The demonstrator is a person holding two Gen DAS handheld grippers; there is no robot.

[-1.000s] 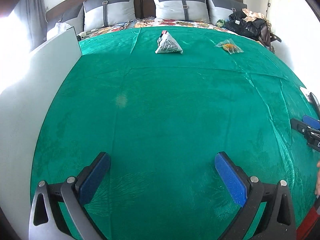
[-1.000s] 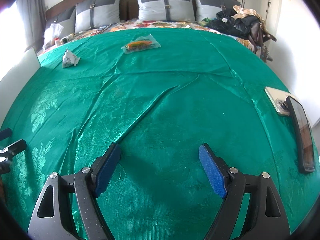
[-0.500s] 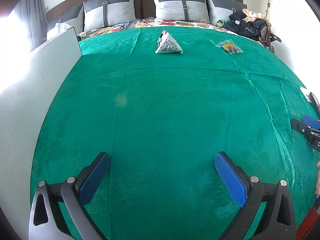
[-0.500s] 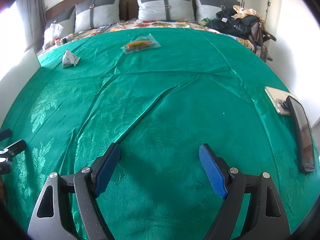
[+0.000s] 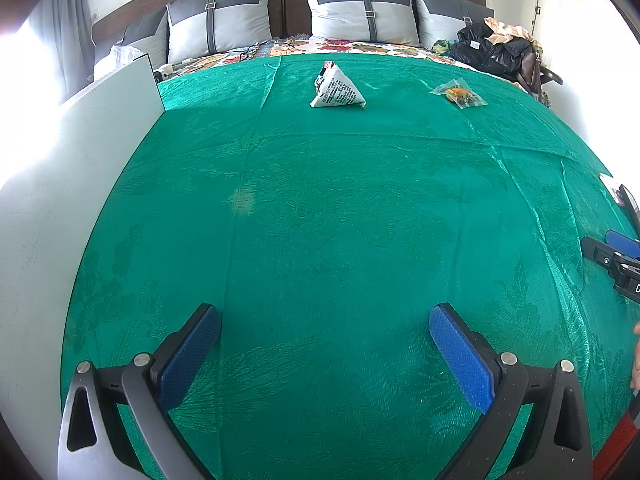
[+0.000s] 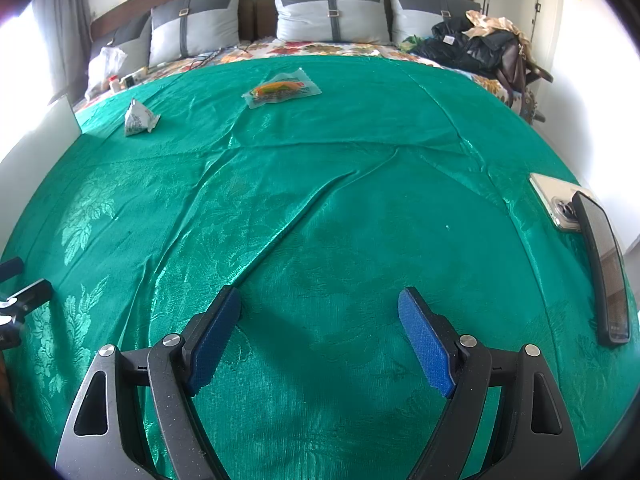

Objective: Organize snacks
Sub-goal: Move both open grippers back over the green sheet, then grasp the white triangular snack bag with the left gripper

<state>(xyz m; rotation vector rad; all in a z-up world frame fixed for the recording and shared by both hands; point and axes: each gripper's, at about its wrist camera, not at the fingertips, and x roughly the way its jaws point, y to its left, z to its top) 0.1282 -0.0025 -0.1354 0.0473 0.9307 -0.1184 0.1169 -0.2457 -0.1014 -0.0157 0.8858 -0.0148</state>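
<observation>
Two snacks on the bed's green cover [image 5: 320, 220], both near the head edge. One white pyramid-shaped packet [image 5: 337, 90] with black print, standing on its base about midway across that edge. One flat clear packet [image 5: 459, 93] with something orange inside, lying flat beside it toward the cover's right edge, apart from it. The right wrist view shows the same two: pyramid packet [image 6: 138, 118] close to the cover's left edge, clear packet [image 6: 282, 89] nearer the middle.

Other counts: four grey cushions [image 6: 330, 10] along the headboard, one pile of dark clothes or bags [image 6: 468, 50] at the head-right corner, one white board [image 5: 60, 200] standing along the left edge, two phones at the right edge: a pale one [image 6: 554, 200] camera side up and a dark one [image 6: 604, 264] overlapping its near end.

Left gripper [image 5: 325, 344]: jaws wide, nothing between the blue pads [image 5: 188, 356], only bare cover under them. Right gripper [image 6: 320, 338]: same, jaws wide, holding nothing, not touching either snack.

Pose: both grippers are over the foot end of the cover, pointing steeply down and forward toward the head edge, well apart from both packets. They sit side by side; each shows at the edge of the other's view.
</observation>
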